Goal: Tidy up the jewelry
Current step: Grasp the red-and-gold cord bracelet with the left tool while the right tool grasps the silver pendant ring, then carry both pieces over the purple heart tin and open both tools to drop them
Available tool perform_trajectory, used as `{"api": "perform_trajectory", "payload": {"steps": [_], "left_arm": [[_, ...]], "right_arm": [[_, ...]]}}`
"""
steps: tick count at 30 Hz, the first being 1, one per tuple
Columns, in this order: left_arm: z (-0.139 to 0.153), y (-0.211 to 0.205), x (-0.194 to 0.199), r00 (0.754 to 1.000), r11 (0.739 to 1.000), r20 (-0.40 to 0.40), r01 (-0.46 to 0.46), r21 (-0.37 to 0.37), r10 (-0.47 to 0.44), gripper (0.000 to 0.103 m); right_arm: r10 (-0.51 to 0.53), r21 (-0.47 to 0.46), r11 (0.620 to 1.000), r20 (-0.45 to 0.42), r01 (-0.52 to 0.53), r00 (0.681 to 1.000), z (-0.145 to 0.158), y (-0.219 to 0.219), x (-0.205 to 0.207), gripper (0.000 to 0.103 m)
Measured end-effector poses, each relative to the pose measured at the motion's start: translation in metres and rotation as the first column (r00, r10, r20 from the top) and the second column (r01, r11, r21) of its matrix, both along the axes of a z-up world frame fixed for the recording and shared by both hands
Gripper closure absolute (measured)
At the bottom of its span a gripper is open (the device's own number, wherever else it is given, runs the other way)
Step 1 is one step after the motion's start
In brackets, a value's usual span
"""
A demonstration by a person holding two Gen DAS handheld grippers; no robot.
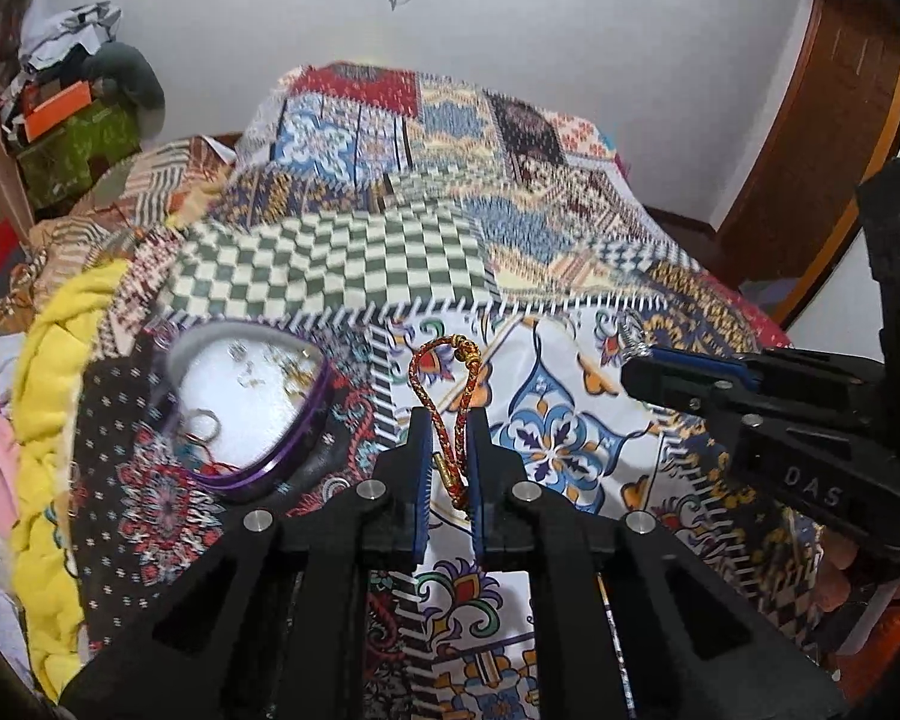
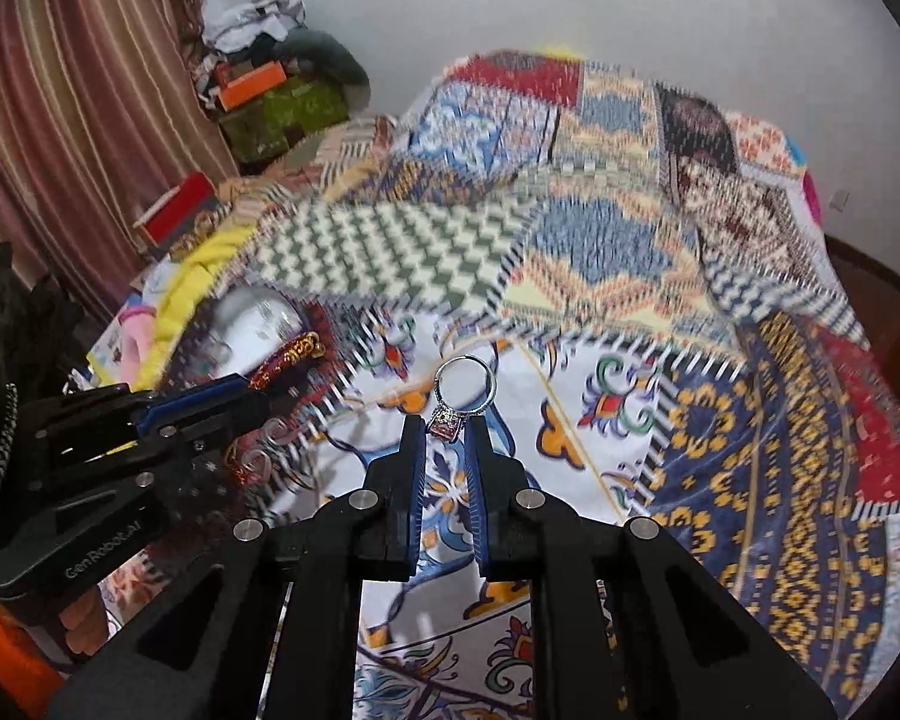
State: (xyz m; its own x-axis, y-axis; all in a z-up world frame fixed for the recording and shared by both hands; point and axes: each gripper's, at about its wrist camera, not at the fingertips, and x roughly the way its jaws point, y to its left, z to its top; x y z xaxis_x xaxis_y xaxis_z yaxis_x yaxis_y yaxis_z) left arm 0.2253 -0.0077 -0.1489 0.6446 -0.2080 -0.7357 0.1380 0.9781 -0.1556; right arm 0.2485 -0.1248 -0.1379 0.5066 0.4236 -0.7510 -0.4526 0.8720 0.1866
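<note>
My left gripper is shut on a red-and-gold braided bracelet, whose loop with gold beads sticks up past the fingertips. To its left on the bed lies a heart-shaped purple-rimmed jewelry box, white inside, holding several small rings and earrings. My right gripper is shut on a silver ring with a pink stone, the band standing above the fingertips. In the left wrist view the right gripper comes in from the right with the ring at its tip. The right wrist view shows the left gripper with the bracelet near the box.
A patchwork bedspread covers the bed below both grippers. A yellow blanket and pink cloth bunch at the left edge. Boxes and clothes pile up in the far left corner by a curtain. A wooden door frame stands at right.
</note>
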Motion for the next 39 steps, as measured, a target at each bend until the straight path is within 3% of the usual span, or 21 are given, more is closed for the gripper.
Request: {"api": "perform_trajectory", "payload": {"steps": [11,19,29,39], "left_arm": [[0.053,0.033,-0.025,0.99,0.998,0.123,-0.068,0.005,0.066,0.094],[0.071,0.064,-0.035,0.976,0.992,0.179,-0.123,-0.002,0.121,0.094],[0.063,0.098,-0.032,0.97,0.986,0.178,-0.165,-0.01,0.164,0.094],[0.03,0.108,-0.007,0.979,0.986,0.114,-0.168,-0.024,0.17,0.094]], "right_arm": [[0.005,0.049,0.999,0.118,-0.011,0.993,0.049,0.014,-0.019,0.091],[0.033,0.071,0.996,0.163,-0.046,0.986,0.069,0.039,-0.023,0.091],[0.099,0.085,0.99,0.154,-0.113,0.983,0.068,0.082,-0.012,0.091],[0.15,0.078,0.984,0.121,-0.16,0.981,0.052,0.112,0.001,0.091]]}}
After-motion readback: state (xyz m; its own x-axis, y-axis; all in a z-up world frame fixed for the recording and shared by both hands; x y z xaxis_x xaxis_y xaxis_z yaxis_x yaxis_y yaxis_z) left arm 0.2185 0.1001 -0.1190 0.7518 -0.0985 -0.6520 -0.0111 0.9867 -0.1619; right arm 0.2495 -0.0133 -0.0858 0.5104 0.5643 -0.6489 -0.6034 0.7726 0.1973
